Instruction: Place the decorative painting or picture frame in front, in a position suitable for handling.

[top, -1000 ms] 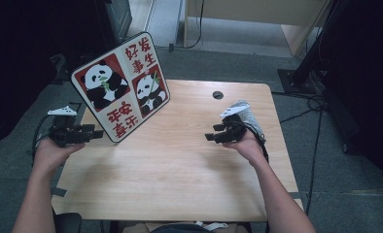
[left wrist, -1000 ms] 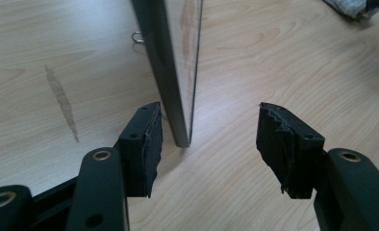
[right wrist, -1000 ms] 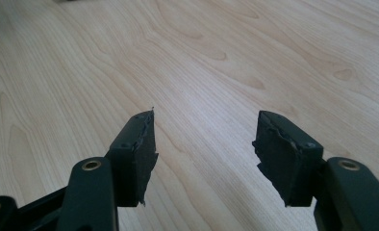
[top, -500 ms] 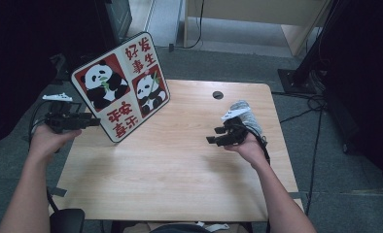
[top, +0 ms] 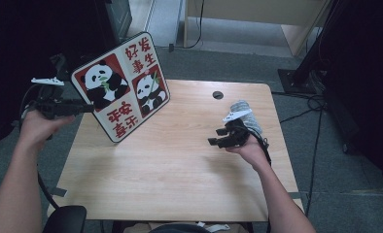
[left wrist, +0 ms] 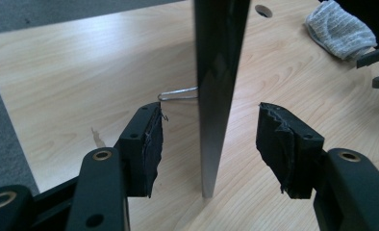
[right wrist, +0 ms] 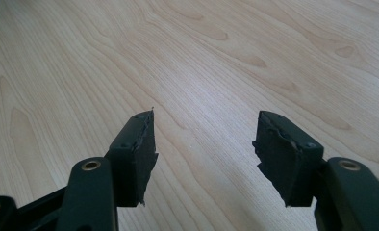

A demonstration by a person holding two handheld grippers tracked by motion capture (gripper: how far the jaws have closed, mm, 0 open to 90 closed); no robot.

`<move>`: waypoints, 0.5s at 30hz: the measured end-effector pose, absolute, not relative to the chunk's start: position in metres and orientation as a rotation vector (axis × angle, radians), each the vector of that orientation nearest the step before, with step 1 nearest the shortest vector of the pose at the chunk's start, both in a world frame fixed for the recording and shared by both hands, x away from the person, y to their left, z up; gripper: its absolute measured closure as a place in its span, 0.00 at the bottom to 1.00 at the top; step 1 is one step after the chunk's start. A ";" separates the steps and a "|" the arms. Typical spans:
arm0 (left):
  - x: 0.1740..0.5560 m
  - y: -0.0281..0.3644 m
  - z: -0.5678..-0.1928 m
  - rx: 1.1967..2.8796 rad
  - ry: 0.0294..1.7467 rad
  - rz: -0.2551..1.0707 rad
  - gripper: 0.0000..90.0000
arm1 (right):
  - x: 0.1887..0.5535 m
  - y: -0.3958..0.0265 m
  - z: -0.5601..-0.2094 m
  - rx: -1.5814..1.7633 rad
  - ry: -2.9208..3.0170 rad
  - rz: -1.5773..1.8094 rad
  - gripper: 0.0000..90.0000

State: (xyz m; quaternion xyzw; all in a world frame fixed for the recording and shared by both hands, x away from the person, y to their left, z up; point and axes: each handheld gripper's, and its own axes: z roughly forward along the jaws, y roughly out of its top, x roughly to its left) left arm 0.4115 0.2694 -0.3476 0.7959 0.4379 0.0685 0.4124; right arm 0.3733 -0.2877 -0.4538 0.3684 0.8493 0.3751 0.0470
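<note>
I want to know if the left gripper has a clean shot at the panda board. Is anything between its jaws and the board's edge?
Nothing visible blocks it. In the left gripper view the panda board stands edge-on between the open jaws of the left gripper, touching neither pad. A thin wire stand sticks out behind the board, beyond the jaws.

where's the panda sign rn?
High view: the panda sign stands tilted at the table's far-left corner, its edge between the left gripper's open jaws, untouched.
</note>
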 end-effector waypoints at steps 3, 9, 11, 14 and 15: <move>0.417 0.267 -0.337 2.013 1.092 0.180 0.47 | 0.373 -0.288 -0.454 1.126 2.591 1.145 0.45; 0.431 0.262 -0.314 2.047 1.075 0.186 0.48 | 0.373 -0.288 -0.454 1.126 2.594 1.145 0.45; 0.434 0.261 -0.308 2.053 1.068 0.189 0.48 | 0.373 -0.288 -0.455 1.122 2.595 1.144 0.44; 0.441 0.259 -0.298 2.073 1.069 0.188 0.48 | 0.373 -0.288 -0.454 1.123 2.599 1.150 0.44; 0.444 0.258 -0.295 2.073 1.069 0.182 0.48 | 0.373 -0.288 -0.454 1.124 2.599 1.149 0.44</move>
